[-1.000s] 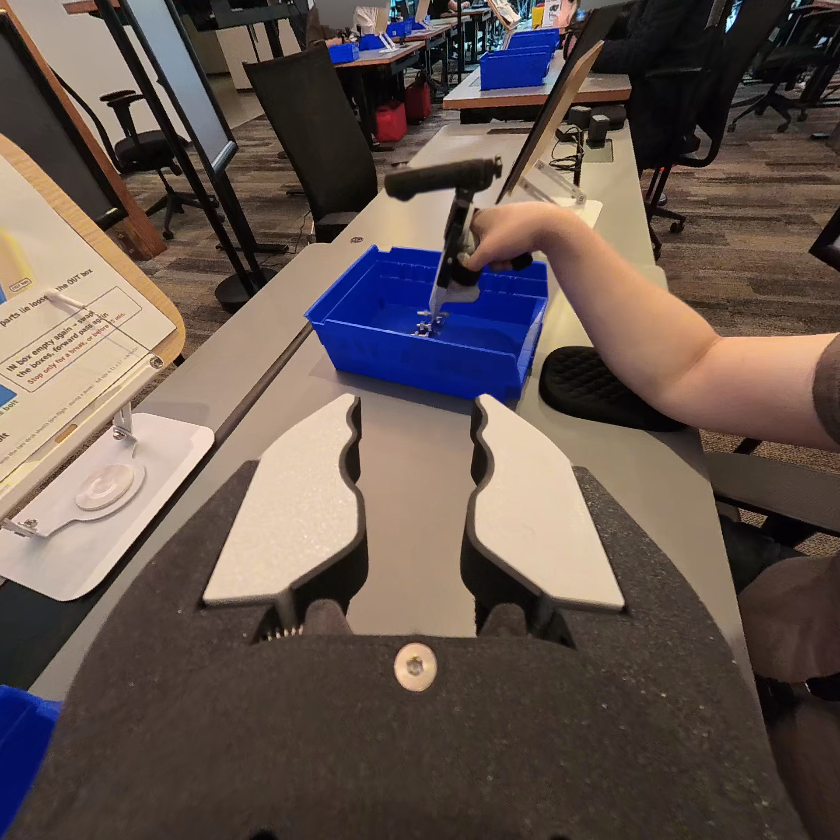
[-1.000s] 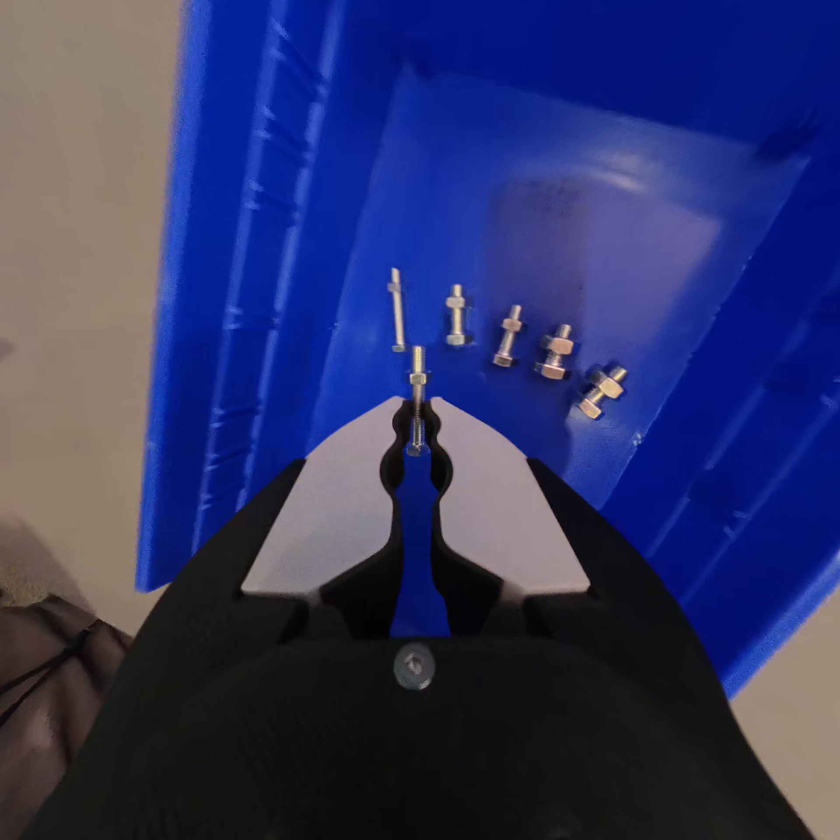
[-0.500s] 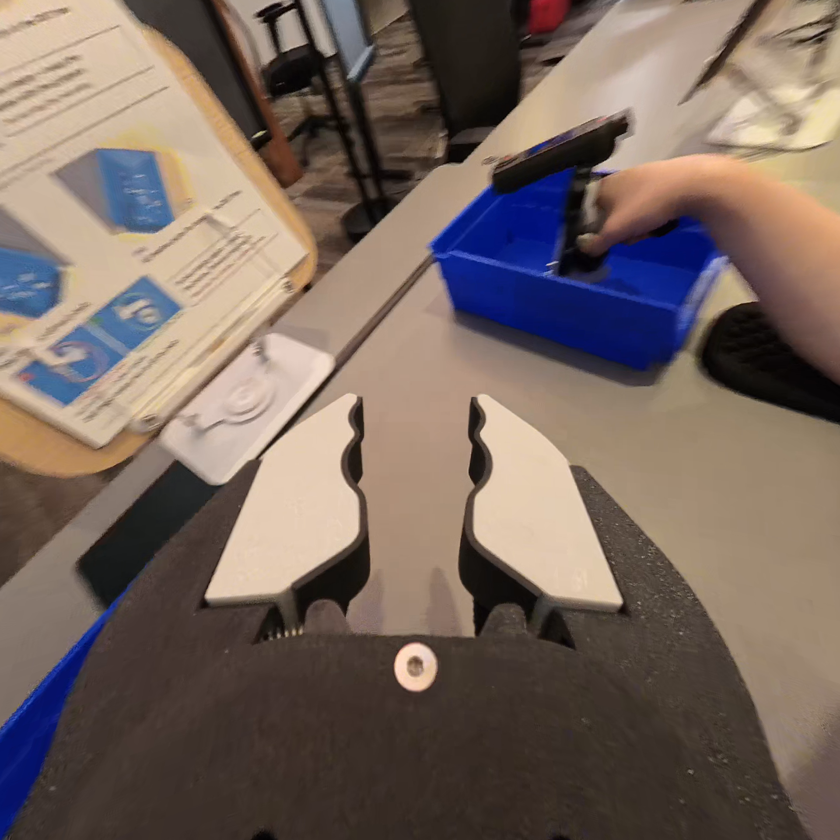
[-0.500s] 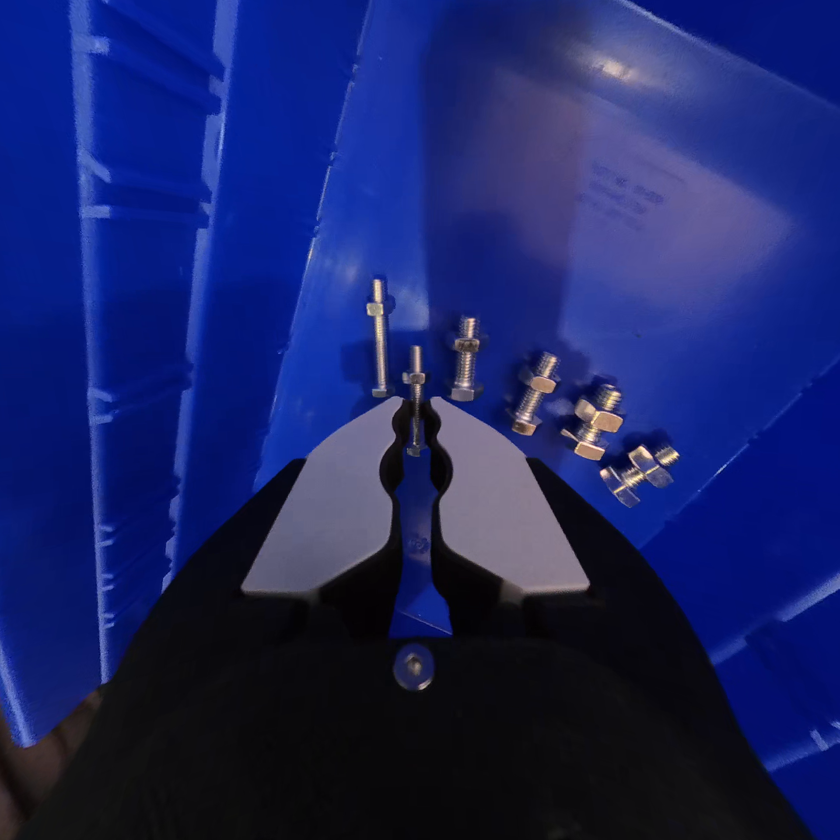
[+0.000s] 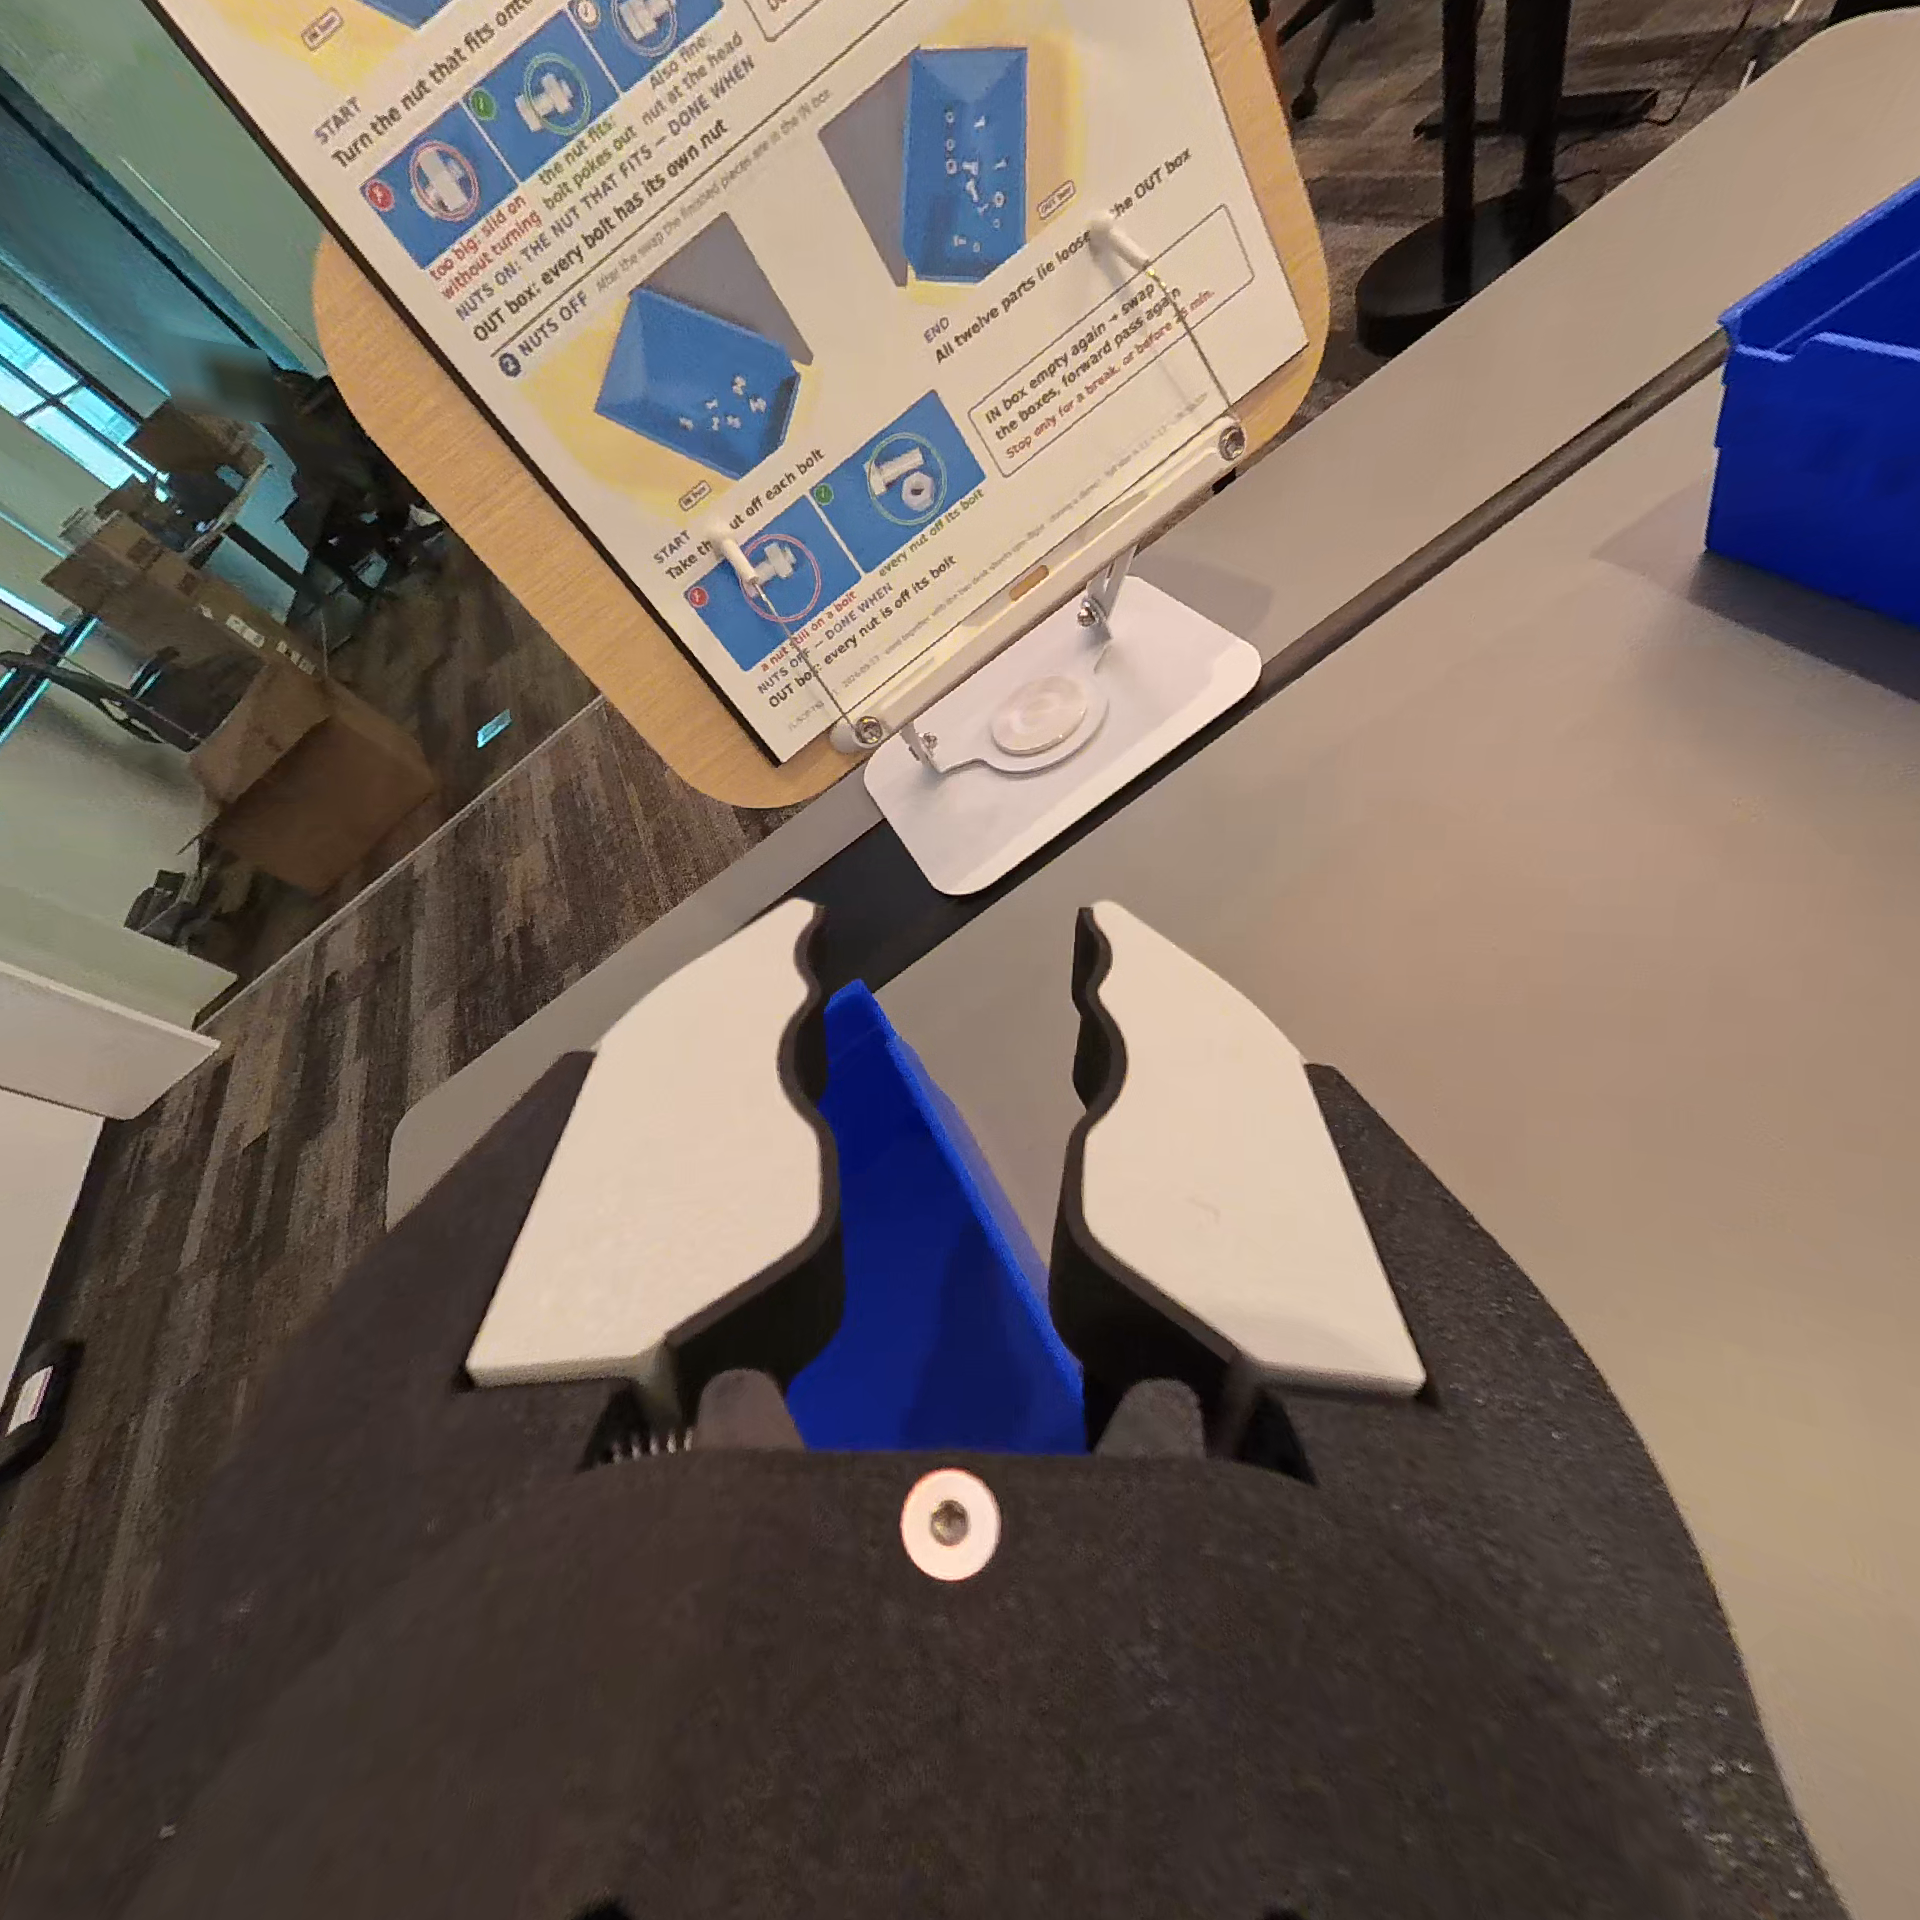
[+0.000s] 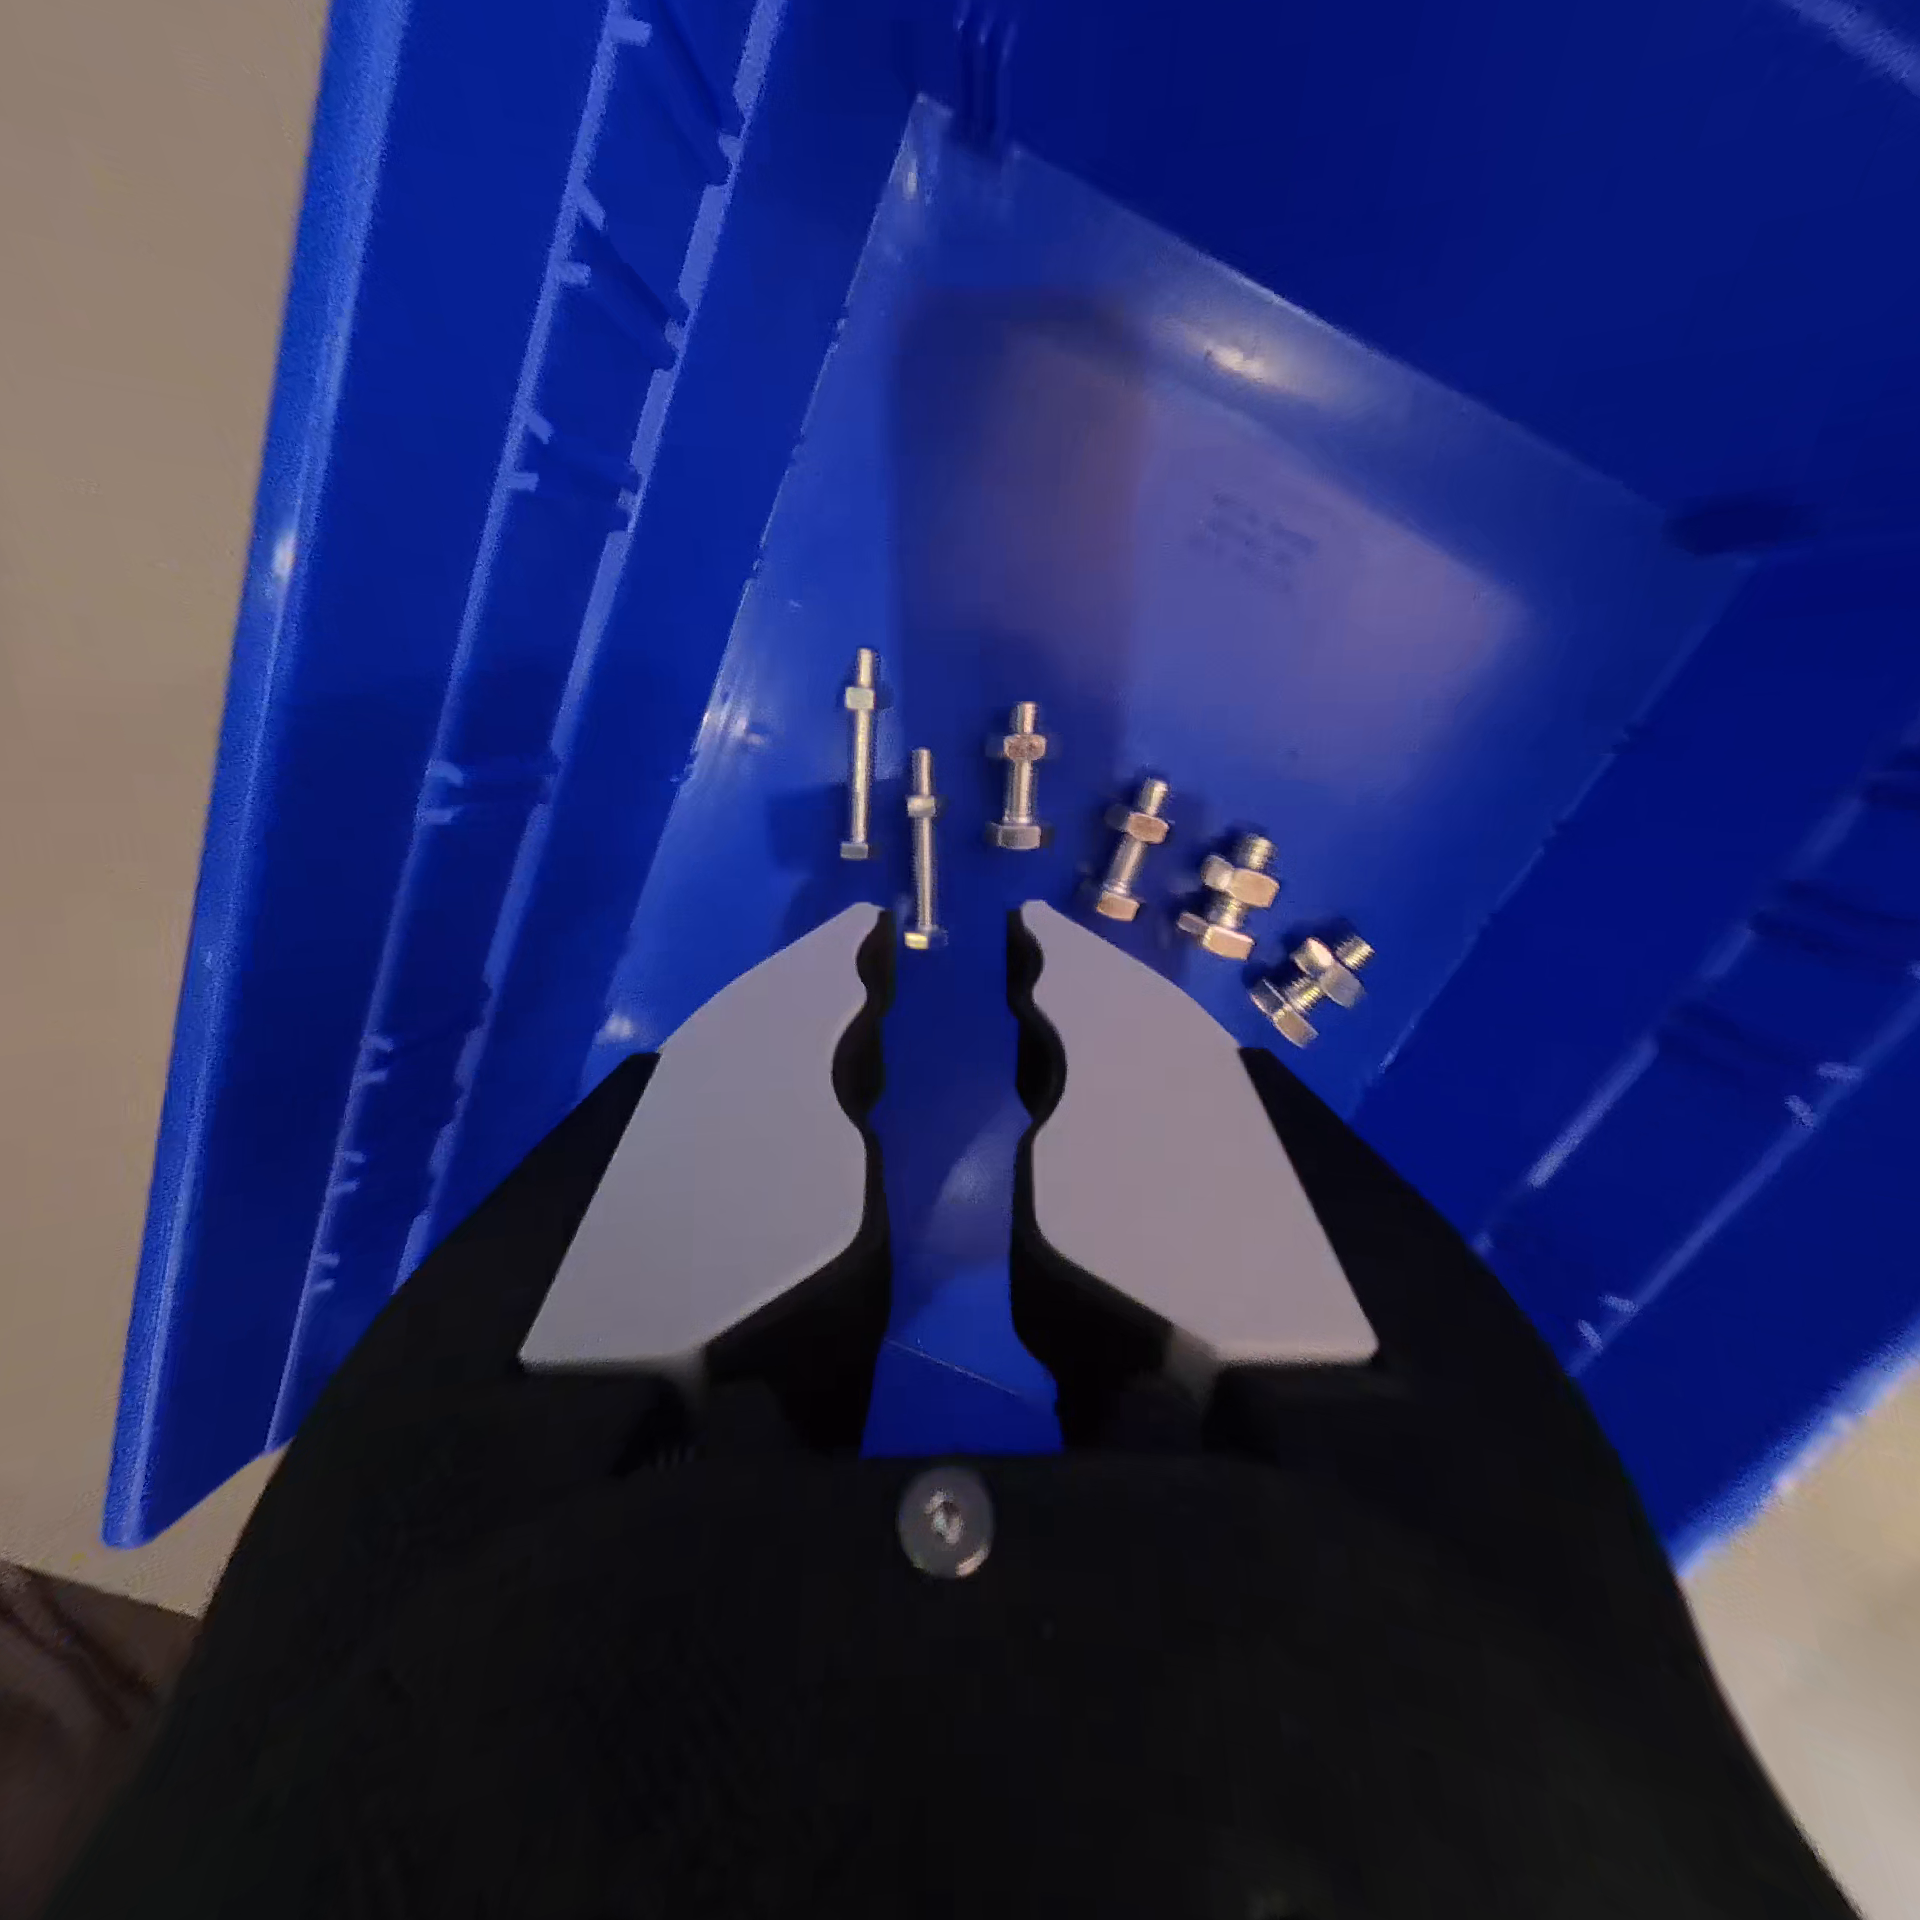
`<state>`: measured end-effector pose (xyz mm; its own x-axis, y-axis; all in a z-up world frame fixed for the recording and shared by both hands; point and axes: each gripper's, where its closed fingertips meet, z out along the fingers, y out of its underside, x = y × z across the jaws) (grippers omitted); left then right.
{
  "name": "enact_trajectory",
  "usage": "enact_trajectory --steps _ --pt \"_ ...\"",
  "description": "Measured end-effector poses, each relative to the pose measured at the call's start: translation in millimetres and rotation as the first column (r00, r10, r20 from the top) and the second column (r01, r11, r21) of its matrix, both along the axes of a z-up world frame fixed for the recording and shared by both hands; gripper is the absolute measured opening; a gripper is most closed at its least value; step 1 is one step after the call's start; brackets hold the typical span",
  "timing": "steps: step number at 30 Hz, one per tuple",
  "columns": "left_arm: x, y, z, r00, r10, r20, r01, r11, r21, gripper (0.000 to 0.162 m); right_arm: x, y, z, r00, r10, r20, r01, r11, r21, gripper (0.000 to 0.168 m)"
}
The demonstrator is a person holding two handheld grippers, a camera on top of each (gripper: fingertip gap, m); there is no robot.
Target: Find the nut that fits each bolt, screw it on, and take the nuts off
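Note:
In the right wrist view, several silver bolts with nuts screwed on lie in a row on the floor of a blue bin (image 6: 520,623). My right gripper (image 6: 951,914) is open and empty just above them. A thin bolt with a small nut (image 6: 922,852) lies free on the bin floor, its head just off my left fingertip (image 6: 831,956). A longer thin bolt (image 6: 860,758) lies to its left and thicker ones (image 6: 1231,899) to its right. My left gripper (image 5: 948,914) is open and empty above the corner of a second blue bin (image 5: 914,1195), not touching it.
A grey table (image 5: 1455,935) carries an instruction board (image 5: 779,312) on a white stand base (image 5: 1060,727) ahead of my left gripper. The bin with the bolts shows at the far right (image 5: 1829,416). The table edge and carpet floor lie to the left. The tips of one gripper are about 45 cm away from the tips of the other. The longer thin bolt (image 6: 860,758) lies some 5 cm from my right tips, 45 cm from my left tips.
My right jaws opened and let go of the thin bolt with its nut, which now lies on the bin floor. My left gripper swung left towards the instruction board, still open.

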<state>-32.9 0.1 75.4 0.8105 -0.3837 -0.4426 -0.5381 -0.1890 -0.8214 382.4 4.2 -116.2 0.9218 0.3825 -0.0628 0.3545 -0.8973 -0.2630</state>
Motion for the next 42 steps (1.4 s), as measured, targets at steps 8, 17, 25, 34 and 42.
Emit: enact_trajectory --steps 8,17,25,34,42 --pt "-47 0 0 0.995 0.096 -0.012 -0.097 0.992 -0.077 0.058 43 2 68 0.995 -0.099 0.020 0.089 0.955 0.282 0.023" --pt "-232 -31 -31 0.865 0.435 0.250 -0.317 0.860 -0.399 0.077 123 -12 49 0.938 -0.321 -0.132 0.345 0.908 0.237 0.040" --pt "-260 -41 -113 0.808 0.534 0.250 -0.235 0.681 -0.694 0.066 124 -20 4 0.928 -0.343 -0.144 0.351 0.936 0.030 0.015" --pt "-264 -41 -159 0.820 0.567 0.080 -0.285 0.526 -0.801 0.059 117 -25 -9 0.937 -0.343 -0.070 0.341 0.939 -0.038 0.008" --pt "-256 -38 -169 0.833 0.549 0.069 -0.253 0.489 -0.834 0.038 114 -29 -11 0.932 -0.363 -0.006 0.362 0.930 -0.072 0.008"
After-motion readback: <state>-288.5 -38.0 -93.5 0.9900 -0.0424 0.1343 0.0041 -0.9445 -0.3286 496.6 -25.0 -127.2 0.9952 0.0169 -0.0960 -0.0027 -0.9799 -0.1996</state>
